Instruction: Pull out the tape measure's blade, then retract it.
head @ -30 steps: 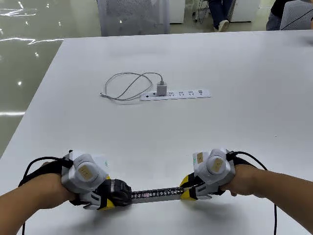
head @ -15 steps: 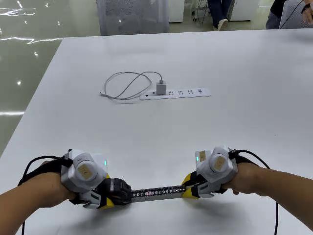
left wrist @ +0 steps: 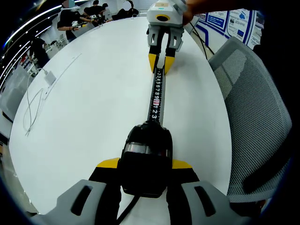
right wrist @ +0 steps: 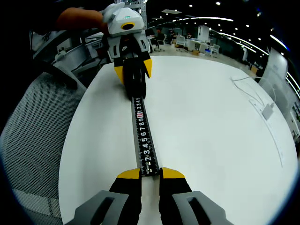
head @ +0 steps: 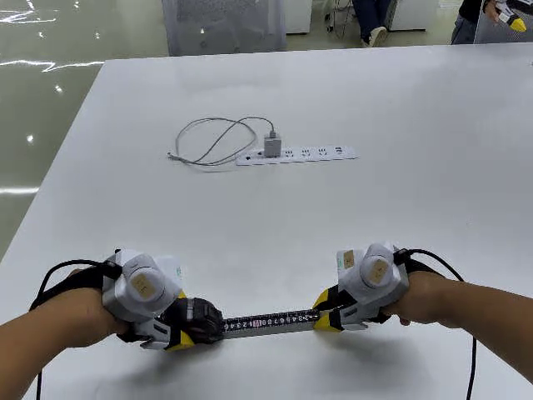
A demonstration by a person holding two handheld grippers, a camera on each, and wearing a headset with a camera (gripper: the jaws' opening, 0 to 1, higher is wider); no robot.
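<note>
Blade (head: pixel 271 321) pull-out was under way at the near edge of the table (head: pixel 350 217). Left gripper (head: pixel 185 327) was clamped on the case (head: pixel 200 319); in the left gripper view the black body sat between the yellow tips. Right gripper (head: pixel 323 314) was pinched on the blade's free end, with its tips closed over the end in the right gripper view. The blade ran straight from case to right gripper, low over the table. Whether it touched the surface couldn't be told.

Change over the last second: the right gripper had moved a little further right, away from the case, so slightly more blade was out. The left gripper and case had barely moved. The head camera had also tipped, so part of the shift was only the view.

Meaning, as a judgement: this was the pull-out step, with the blade only partly drawn and the retract not yet begun. Next would be either more pull, or easing the right gripper back toward the case so the spring takes the blade in. Letting go outright could make it whip back.

Mid-table, well apart from the work, lay a strip (head: pixel 304 153) with a white charger (head: pixel 272 145) plugged in. Its cable (head: pixel 212 140) was looped to the left, and none of this had moved. Beyond the far edge a person (head: pixel 372 21) showed.
</note>
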